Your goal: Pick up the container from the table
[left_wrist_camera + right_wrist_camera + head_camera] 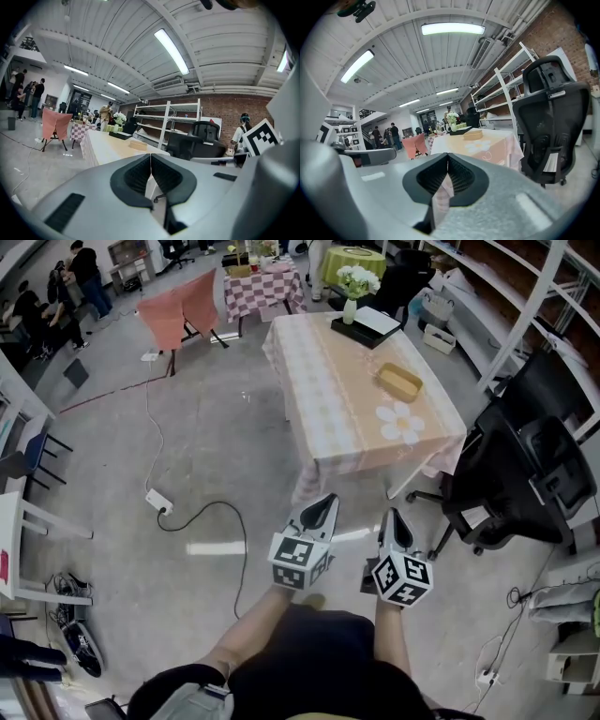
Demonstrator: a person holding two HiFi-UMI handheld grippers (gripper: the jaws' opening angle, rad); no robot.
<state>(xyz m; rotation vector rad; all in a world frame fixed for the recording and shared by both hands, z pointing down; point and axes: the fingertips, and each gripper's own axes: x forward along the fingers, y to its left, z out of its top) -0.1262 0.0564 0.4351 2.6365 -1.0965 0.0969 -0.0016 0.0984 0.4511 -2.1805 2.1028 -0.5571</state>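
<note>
Cloth-covered table (337,418) ahead, both forearms stretched forward side by side short of it, left gripper (324,505) and right gripper (394,517) pointing nearly level, jaws clenched on nothing, tan container (399,382) near table's right edge

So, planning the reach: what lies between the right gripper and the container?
Head view: only floor, then flower-printed tablecloth, between right gripper and container.
</note>
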